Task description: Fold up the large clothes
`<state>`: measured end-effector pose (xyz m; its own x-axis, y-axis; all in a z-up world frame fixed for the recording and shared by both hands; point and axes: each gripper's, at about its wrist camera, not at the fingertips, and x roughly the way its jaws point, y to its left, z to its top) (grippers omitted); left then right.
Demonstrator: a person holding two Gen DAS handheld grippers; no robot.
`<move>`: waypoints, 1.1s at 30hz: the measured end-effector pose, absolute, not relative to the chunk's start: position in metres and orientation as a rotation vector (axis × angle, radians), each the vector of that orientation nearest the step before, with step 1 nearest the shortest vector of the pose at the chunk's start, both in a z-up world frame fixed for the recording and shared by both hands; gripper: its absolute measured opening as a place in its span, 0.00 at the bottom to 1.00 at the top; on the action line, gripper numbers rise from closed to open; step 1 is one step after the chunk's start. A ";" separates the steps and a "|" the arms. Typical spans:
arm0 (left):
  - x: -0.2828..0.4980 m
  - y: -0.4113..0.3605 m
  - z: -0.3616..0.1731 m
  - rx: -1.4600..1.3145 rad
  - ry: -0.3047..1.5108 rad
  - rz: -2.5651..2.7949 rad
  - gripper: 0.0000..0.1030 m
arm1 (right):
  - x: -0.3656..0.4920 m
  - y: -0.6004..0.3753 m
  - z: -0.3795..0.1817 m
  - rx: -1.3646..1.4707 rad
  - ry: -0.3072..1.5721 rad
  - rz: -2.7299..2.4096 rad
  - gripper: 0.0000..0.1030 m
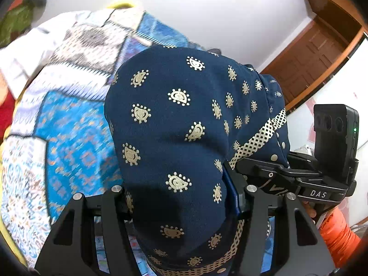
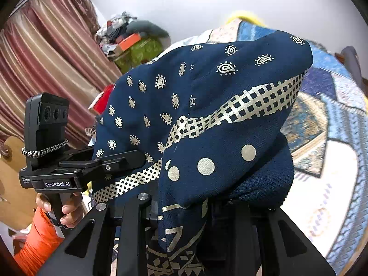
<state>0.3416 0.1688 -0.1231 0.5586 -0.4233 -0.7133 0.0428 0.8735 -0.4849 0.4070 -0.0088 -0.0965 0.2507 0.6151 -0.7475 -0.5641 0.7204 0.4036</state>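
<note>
A navy blue garment with gold paisley prints and a gold lattice band is lifted above the bed. My left gripper is shut on a bunch of this cloth, which drapes over its fingers and hides the tips. My right gripper is shut on another part of the same garment, which hangs over its fingers too. The right gripper also shows in the left wrist view, close at the right. The left gripper shows in the right wrist view, close at the left.
A bed with a blue and white patterned cover lies below and beyond; it also shows in the right wrist view. A brown wooden door stands at the right. Striped curtains and a pile of clutter are at the left.
</note>
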 end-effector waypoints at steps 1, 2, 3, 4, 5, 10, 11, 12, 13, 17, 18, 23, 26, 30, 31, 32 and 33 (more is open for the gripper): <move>0.337 0.176 -0.128 -0.450 0.954 -0.279 0.57 | 0.407 0.002 -0.103 0.058 1.059 0.806 0.24; 0.333 0.186 -0.137 -0.456 0.971 -0.270 0.57 | 0.407 0.008 -0.108 0.061 1.071 0.808 0.24; 0.332 0.194 -0.147 -0.461 0.991 -0.257 0.57 | 0.407 0.016 -0.117 0.065 1.090 0.811 0.24; 0.331 0.200 -0.155 -0.468 1.008 -0.246 0.57 | 0.407 0.025 -0.127 0.067 1.112 0.815 0.24; 0.329 0.208 -0.167 -0.477 1.031 -0.233 0.57 | 0.409 0.034 -0.139 0.073 1.141 0.818 0.24; 0.326 0.251 -0.223 -0.583 1.102 -0.185 0.60 | 0.417 0.083 -0.193 0.041 1.248 0.837 0.25; 0.326 0.260 -0.235 -0.611 1.112 -0.177 0.61 | 0.419 0.092 -0.203 0.021 1.262 0.843 0.25; 0.326 0.265 -0.243 -0.629 1.114 -0.178 0.61 | 0.421 0.100 -0.210 0.004 1.272 0.846 0.25; 0.325 0.267 -0.247 -0.625 1.110 -0.181 0.62 | 0.425 0.108 -0.220 -0.023 1.285 0.847 0.27; 0.321 0.260 -0.248 -0.516 1.072 -0.175 0.65 | 0.436 0.114 -0.242 -0.065 1.324 0.868 0.41; 0.320 0.258 -0.248 -0.498 1.070 -0.171 0.67 | 0.438 0.111 -0.244 -0.078 1.326 0.870 0.48; 0.311 0.254 -0.237 -0.418 1.047 -0.079 0.77 | 0.440 0.083 -0.227 -0.183 1.222 0.785 0.71; 0.298 0.244 -0.216 -0.272 1.008 0.027 0.79 | 0.433 0.058 -0.203 -0.250 1.125 0.703 0.71; 0.281 0.224 -0.190 -0.137 0.957 0.072 0.79 | 0.412 0.040 -0.165 -0.337 0.980 0.658 0.71; 0.278 0.219 -0.186 -0.136 0.953 0.059 0.79 | 0.407 0.039 -0.160 -0.322 0.972 0.681 0.71; 0.272 0.214 -0.183 -0.141 0.949 0.042 0.80 | 0.400 0.041 -0.156 -0.304 0.970 0.710 0.71; 0.268 0.210 -0.182 -0.146 0.947 0.031 0.83 | 0.394 0.044 -0.154 -0.285 0.969 0.742 0.71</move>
<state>0.2680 0.2096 -0.1825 0.5846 -0.0371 -0.8105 -0.0904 0.9897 -0.1106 0.3935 0.0440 -0.1537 0.3480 0.4416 -0.8270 -0.6833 0.7234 0.0988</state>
